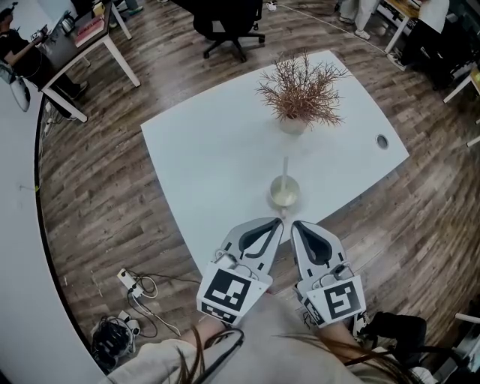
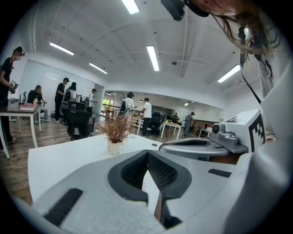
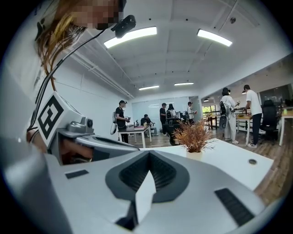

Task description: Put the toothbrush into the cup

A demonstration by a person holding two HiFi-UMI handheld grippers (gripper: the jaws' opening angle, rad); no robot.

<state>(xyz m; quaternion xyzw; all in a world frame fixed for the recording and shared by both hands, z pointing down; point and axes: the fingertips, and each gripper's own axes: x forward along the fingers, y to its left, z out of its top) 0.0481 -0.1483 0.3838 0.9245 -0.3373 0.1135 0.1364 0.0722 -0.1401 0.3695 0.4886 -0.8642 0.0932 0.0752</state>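
A pale cream cup (image 1: 284, 193) stands on the white table (image 1: 210, 165) near its front edge. A white toothbrush (image 1: 284, 166) stands upright in it, its handle sticking out of the top. My left gripper (image 1: 278, 222) and right gripper (image 1: 295, 224) lie side by side just in front of the cup, tips pointing at it without touching. Both are shut with nothing between the jaws. In the left gripper view (image 2: 147, 154) and the right gripper view (image 3: 149, 153) the jaws hide the cup and toothbrush.
A dried reddish plant in a white pot (image 1: 301, 94) stands behind the cup. A cable hole (image 1: 382, 141) is at the table's right corner. A power strip with cables (image 1: 129, 283) lies on the wood floor at left. Farther back are an office chair (image 1: 225, 22), desks and people.
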